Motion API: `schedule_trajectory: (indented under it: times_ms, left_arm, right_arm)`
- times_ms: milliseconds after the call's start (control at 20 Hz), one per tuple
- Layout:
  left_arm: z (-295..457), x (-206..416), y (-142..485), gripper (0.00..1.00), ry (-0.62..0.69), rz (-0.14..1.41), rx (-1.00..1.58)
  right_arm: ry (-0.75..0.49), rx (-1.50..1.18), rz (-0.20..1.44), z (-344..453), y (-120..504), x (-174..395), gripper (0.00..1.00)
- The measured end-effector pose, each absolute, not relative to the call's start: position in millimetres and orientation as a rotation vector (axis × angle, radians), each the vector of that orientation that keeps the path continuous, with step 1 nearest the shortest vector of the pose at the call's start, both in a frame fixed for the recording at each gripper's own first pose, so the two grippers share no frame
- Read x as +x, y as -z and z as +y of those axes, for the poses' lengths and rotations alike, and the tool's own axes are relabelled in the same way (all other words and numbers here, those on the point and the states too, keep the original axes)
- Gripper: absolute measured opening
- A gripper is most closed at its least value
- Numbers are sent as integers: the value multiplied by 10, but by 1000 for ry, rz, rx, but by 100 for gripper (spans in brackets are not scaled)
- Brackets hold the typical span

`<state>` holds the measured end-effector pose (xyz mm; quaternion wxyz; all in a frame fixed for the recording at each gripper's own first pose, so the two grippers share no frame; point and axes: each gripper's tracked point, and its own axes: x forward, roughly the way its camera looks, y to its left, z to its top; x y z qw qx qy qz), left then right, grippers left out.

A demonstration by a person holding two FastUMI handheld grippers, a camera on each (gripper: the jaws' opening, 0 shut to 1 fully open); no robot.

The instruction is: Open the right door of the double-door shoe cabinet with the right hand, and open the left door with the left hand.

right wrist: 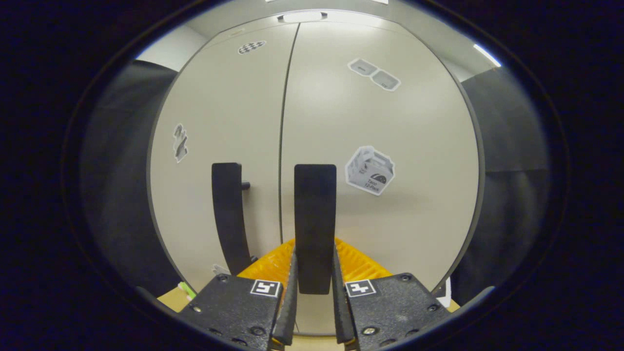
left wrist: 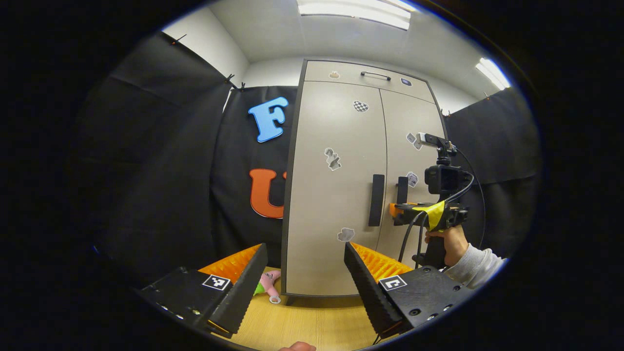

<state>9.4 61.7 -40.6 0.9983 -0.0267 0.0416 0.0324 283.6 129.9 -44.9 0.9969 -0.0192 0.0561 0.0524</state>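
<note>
Black cloth walls a booth under white ceiling lights, and a pale wooden tabletop (left wrist: 312, 321) carries the tall beige double-door shoe cabinet (left wrist: 336, 185), both doors of which sit flush and closed.

Nearest in the right gripper view, the right gripper (right wrist: 314, 292) has its two black ribbed fingers pressed against the sides of the flat black vertical handle of the right door (right wrist: 315, 224). I judge this a grip taken low on the bar so the door can be drawn outward on its hinge. At about 9 o'clock from that bar, just across the seam between the doors, stands the matching black handle of the left door (right wrist: 228, 214), untouched.

The left gripper view supplies the wider scene. At its 6 o'clock the left gripper (left wrist: 304, 282) is spread wide and empty, well apart from the cabinet, probably waiting its turn. Beyond it, near 7 o'clock, a small pink plush toy (left wrist: 267, 282) lies on the table by the cabinet's foot. Farther off, at 3 o'clock, a hand in a grey sleeve (left wrist: 451, 243) holds the right gripper's body against the right door, its black camera mounted on top. That view also shows a slim black top handle (left wrist: 375, 74) at 12 o'clock. The close view alone shows the fingers' contact on the bar.
</note>
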Motion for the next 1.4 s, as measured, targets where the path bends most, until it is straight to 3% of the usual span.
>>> schedule_trajectory:
  times_ms: [100,250,350,1400]
  left_arm:
    - [620,90,416,95,-65,84,-58]
    - [603,105,417,95,-58,87,-74]
    - [627,103,404,95,-65,87,-71]
    - [579,-23,302,95,-92,50,-29]
  right_arm:
    - [-113,-26,123,1304,455,2819,34]
    - [-133,23,135,1307,447,2814,20]
    - [-137,8,139,1302,446,2791,19]
    - [-263,-3,174,773,389,1713,19]
